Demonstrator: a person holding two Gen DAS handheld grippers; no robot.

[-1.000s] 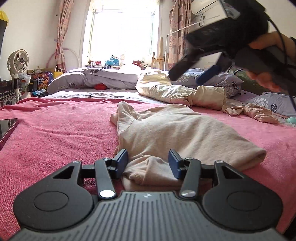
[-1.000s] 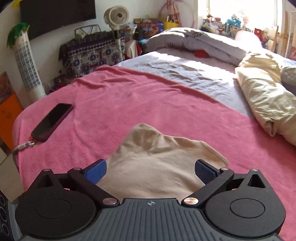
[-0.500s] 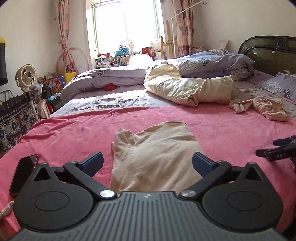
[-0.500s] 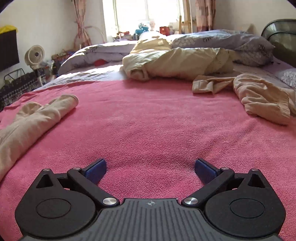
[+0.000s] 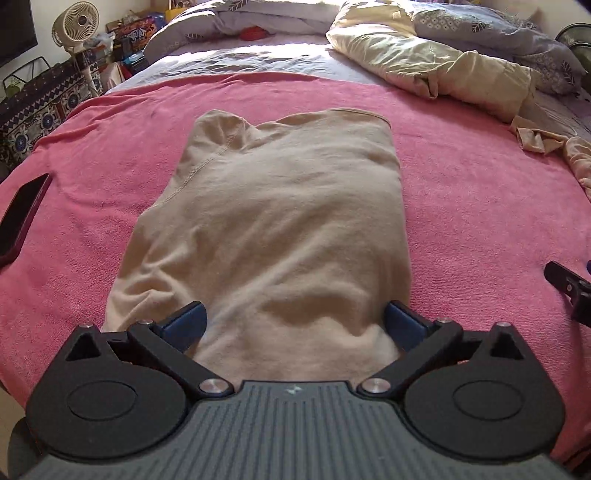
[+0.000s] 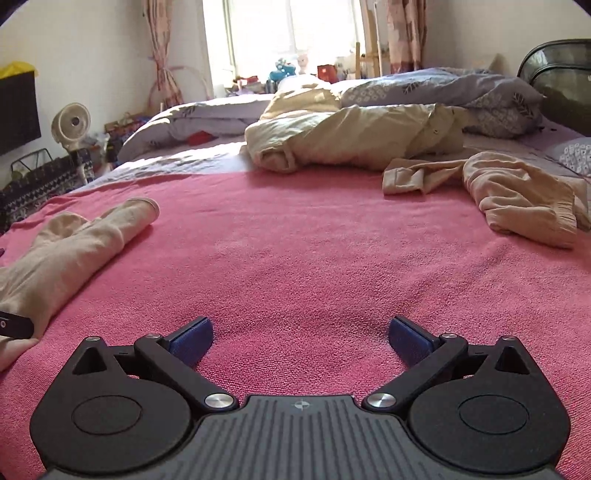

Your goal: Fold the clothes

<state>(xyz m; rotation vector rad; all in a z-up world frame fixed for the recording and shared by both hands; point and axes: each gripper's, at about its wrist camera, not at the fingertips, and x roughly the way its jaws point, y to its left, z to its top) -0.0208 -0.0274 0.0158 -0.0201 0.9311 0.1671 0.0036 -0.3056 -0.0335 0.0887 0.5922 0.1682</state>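
A folded beige garment (image 5: pixel 280 221) lies on the pink blanket (image 5: pixel 480 206), long side running away from me. My left gripper (image 5: pixel 295 325) is open, its fingers spread over the garment's near end. In the right wrist view the same garment (image 6: pixel 70 251) lies at the left. My right gripper (image 6: pixel 301 338) is open and empty above bare blanket (image 6: pixel 314 258). A crumpled beige garment (image 6: pixel 517 195) lies at the right, seen also in the left wrist view (image 5: pixel 554 144).
A dark phone (image 5: pixel 22 214) lies on the blanket's left edge. A cream quilt (image 6: pixel 351 136) and grey bedding (image 6: pixel 443 88) lie at the back. A fan (image 5: pixel 72 26) and patterned furniture (image 5: pixel 33 107) stand left of the bed. The right gripper's tip (image 5: pixel 569 291) shows at the right.
My left gripper opened, rose, then came down over the garment's near end. My right gripper left the garment and swung right, now over bare blanket.
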